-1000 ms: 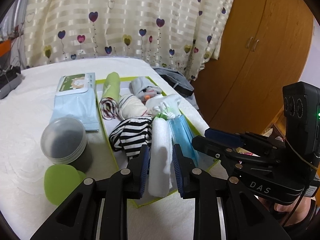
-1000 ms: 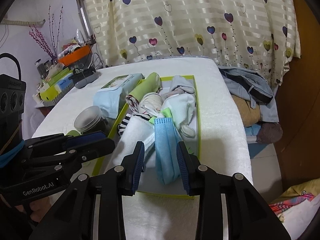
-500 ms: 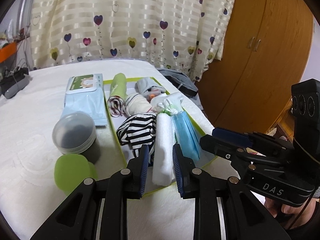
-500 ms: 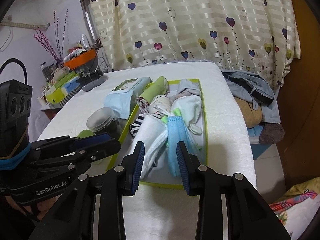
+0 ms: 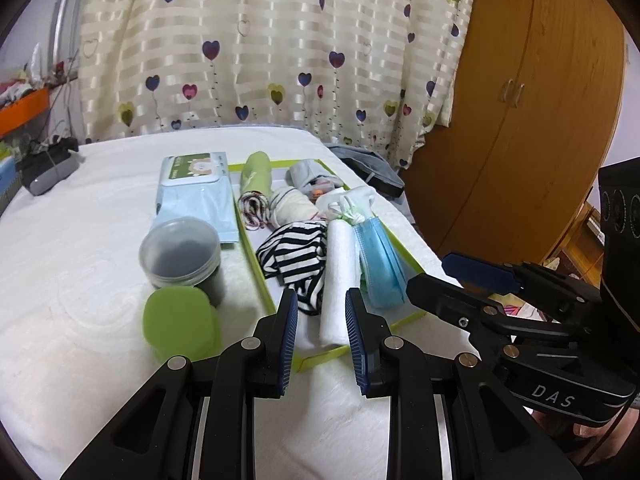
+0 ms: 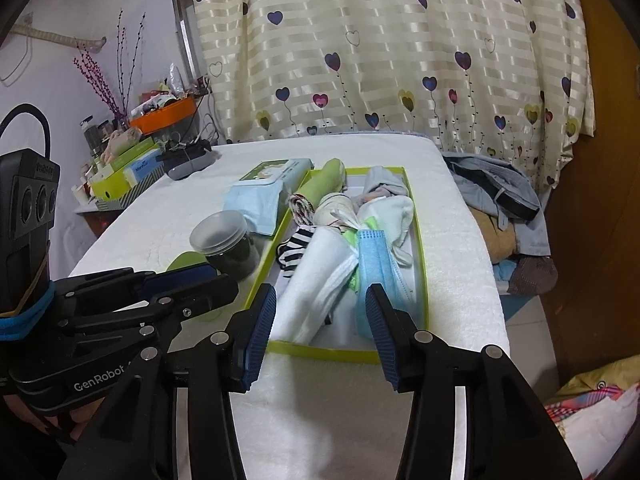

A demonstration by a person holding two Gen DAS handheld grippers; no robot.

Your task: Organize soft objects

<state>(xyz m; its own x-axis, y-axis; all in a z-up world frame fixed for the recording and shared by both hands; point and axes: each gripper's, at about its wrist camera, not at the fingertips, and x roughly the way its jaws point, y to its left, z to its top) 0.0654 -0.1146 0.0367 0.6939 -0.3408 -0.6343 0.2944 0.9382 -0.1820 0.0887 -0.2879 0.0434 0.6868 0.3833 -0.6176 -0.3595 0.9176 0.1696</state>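
Note:
A green-rimmed tray [image 5: 412,266] [image 6: 420,240] on the white table holds soft things: a rolled white towel [image 5: 340,276] [image 6: 316,280], blue face masks [image 5: 380,260] [image 6: 374,264], a black-and-white striped cloth [image 5: 294,258] [image 6: 294,248], a green roll [image 5: 256,174] [image 6: 324,184], and white and grey socks [image 5: 296,206]. My left gripper [image 5: 320,336] is open and empty, just short of the tray's near edge in line with the towel. My right gripper [image 6: 320,332] is open and empty, before the tray's near rim.
Left of the tray stand a clear jar with dark contents [image 5: 182,250] [image 6: 226,242], a green lid [image 5: 180,326] and a wet-wipes pack [image 5: 196,184] [image 6: 264,192]. Clothes [image 6: 496,196] lie off the table's right side. A wooden wardrobe [image 5: 520,120] stands at right.
Both grippers have drawn back from the tray toward the near edge and opened wider. The towel and masks stay in the tray.

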